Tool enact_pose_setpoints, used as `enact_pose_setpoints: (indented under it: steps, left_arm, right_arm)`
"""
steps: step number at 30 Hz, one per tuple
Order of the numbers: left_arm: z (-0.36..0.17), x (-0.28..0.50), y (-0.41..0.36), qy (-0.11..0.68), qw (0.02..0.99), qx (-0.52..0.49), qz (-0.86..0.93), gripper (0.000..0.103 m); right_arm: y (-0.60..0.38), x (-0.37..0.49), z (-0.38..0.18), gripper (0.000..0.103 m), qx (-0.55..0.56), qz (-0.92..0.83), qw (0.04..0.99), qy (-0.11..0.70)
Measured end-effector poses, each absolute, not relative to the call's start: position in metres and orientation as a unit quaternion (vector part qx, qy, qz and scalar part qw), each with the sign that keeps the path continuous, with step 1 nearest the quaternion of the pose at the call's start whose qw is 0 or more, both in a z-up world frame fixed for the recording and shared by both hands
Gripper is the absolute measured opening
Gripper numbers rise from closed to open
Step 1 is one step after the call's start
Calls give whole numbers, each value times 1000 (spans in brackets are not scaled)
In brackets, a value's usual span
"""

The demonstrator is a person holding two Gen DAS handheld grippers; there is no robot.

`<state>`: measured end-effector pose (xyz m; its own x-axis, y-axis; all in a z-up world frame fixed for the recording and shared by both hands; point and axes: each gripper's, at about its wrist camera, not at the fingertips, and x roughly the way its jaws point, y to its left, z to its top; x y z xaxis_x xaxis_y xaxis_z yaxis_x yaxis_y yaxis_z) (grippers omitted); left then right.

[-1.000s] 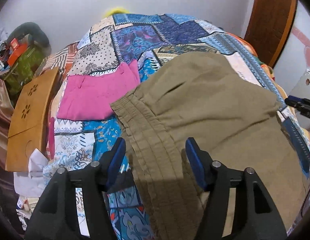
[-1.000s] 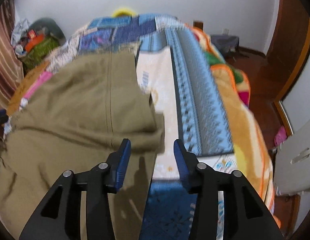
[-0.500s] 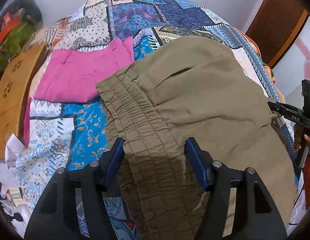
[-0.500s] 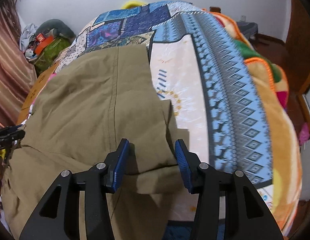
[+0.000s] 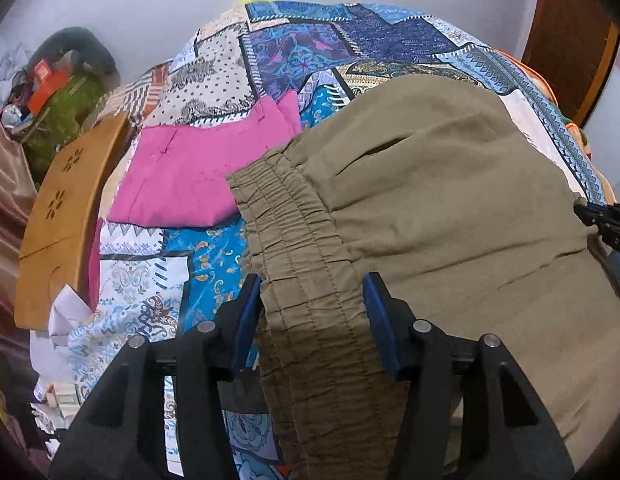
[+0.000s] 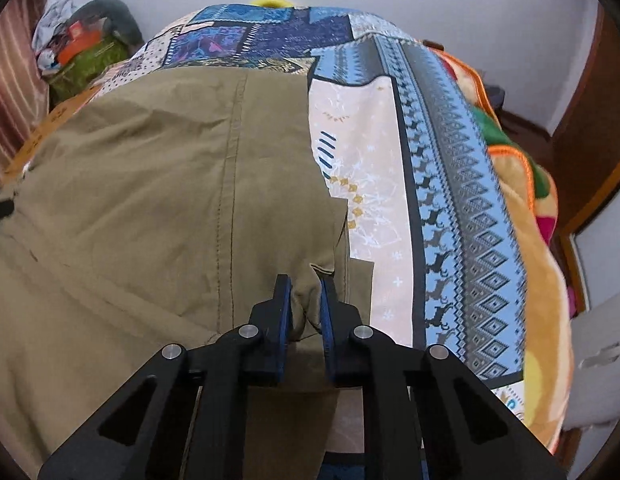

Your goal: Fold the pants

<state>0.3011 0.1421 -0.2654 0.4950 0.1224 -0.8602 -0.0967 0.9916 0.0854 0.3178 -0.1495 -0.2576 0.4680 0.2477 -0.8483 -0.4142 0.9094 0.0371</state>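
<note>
On the bed (image 5: 294,40), olive pants (image 5: 449,200) are spread flat. Their elastic waistband is straddled by the wide-open left hand-held gripper (image 5: 313,312), while a hem fold is pinched by the right hand-held gripper (image 6: 306,300). Soft, limp cloth is best gripped at edges.

Pants (image 5: 449,200) matt olive woven cloth; bedspread (image 5: 310,52) smooth printed cloth; board (image 5: 66,208) wood.

Plain pale wall (image 5: 158,4) filling upper frame; wooden door (image 5: 565,36) standing upper right; striped curtain (image 6: 14,76) hanging at left edge.
</note>
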Motion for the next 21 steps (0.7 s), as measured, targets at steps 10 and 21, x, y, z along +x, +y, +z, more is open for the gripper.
enact_pose_setpoints:
  steps: [10, 21]
  left_arm:
    - [-223, 284, 156, 479, 876, 2, 55, 67]
    - [-224, 339, 205, 480, 872, -68, 63, 68]
  right_arm:
    - [-170, 320, -229, 34, -72, 176, 852, 488]
    - [-153, 356, -180, 50, -34, 199, 875, 440]
